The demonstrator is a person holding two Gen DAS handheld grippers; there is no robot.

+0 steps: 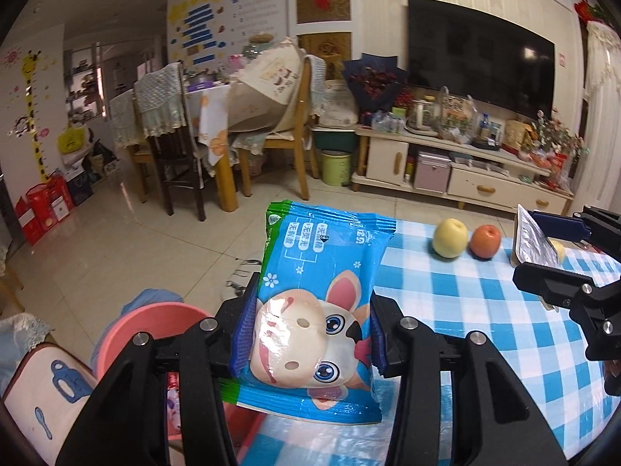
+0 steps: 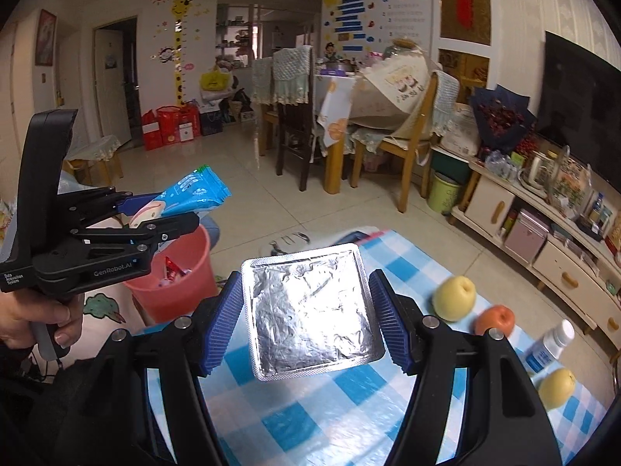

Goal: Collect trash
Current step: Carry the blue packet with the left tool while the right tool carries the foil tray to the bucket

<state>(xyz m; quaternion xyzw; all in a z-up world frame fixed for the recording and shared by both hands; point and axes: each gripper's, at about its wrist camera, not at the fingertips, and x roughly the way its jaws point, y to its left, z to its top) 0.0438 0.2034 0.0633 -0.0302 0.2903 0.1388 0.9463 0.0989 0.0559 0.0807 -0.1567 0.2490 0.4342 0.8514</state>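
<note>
My left gripper (image 1: pixel 310 334) is shut on a blue wet-wipe packet (image 1: pixel 314 310) with a cartoon rabbit, held above the table's left edge. In the right wrist view that left gripper (image 2: pixel 155 213) holds the packet (image 2: pixel 190 194) above a pink trash bin (image 2: pixel 174 283) with wrappers inside. The bin's rim (image 1: pixel 155 314) shows at lower left in the left wrist view. My right gripper (image 2: pixel 308 318) is shut on a silver foil blister sheet (image 2: pixel 310 310) over the blue checked tablecloth (image 2: pixel 310 427). The right gripper (image 1: pixel 559 260) and its foil sheet (image 1: pixel 535 240) show at the right of the left wrist view.
On the tablecloth (image 1: pixel 465 310) lie a yellow pear (image 2: pixel 454 297), an orange fruit (image 2: pixel 495 320), a small white bottle (image 2: pixel 551 345) and another yellow fruit (image 2: pixel 557 386). A dining table with chairs (image 2: pixel 341 116) and a TV cabinet (image 2: pixel 562 252) stand beyond on the tiled floor.
</note>
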